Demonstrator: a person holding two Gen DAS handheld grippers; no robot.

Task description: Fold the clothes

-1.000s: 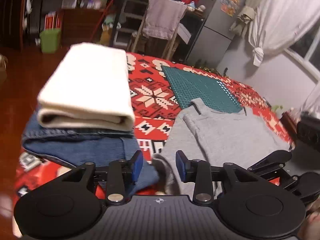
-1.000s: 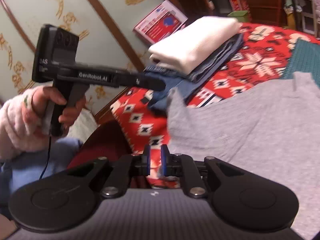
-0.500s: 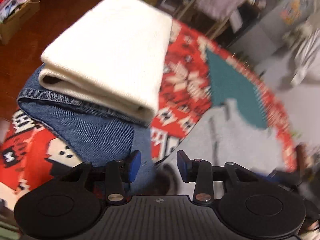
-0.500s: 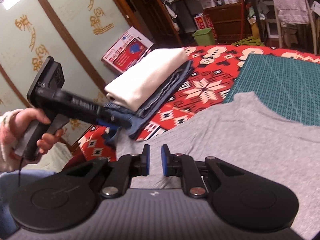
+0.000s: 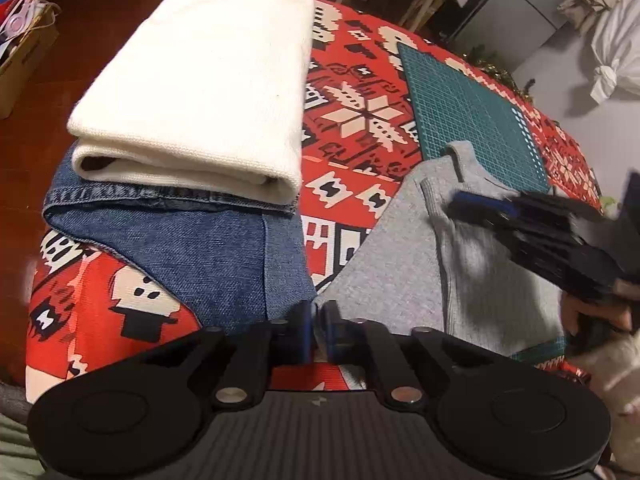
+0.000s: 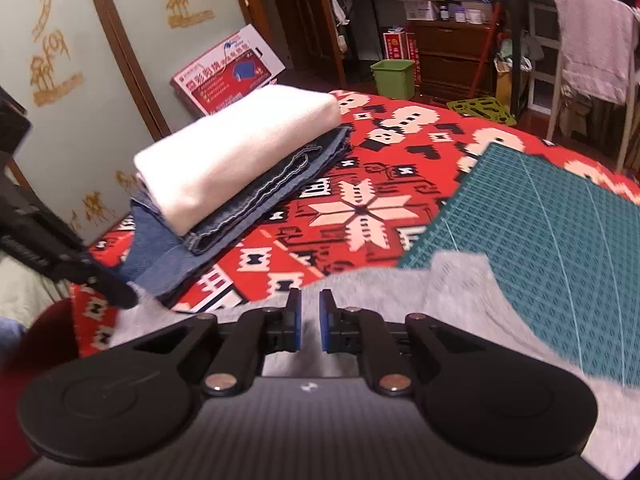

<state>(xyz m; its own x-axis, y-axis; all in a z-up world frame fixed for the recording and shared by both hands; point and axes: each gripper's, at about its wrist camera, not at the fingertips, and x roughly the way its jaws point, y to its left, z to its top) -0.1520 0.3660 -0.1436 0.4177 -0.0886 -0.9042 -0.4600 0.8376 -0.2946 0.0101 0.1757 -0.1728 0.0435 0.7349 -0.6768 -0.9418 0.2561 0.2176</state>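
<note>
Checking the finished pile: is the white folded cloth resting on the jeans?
Touching. The left wrist view shows the white cloth lying directly on the folded jeans, no gap; the right wrist view agrees.

Right gripper [image 5: 560,236]: motion-blurred at the frame's edge.
Grey shirt [image 6: 400,292]: lower part hidden behind the gripper body.
Jeans [image 5: 224,248]: half buried under cream cloth [image 5: 208,80].

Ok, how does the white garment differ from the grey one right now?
The white garment is folded into a thick, neat block; the grey garment lies spread in a single loose layer with wrinkles. The white one sits on top of folded denim; the grey one lies on the red patterned cloth and partly over the green cutting mat. No fingers touch the white one; both grippers are at the grey one. Both rest on the same surface.
</note>
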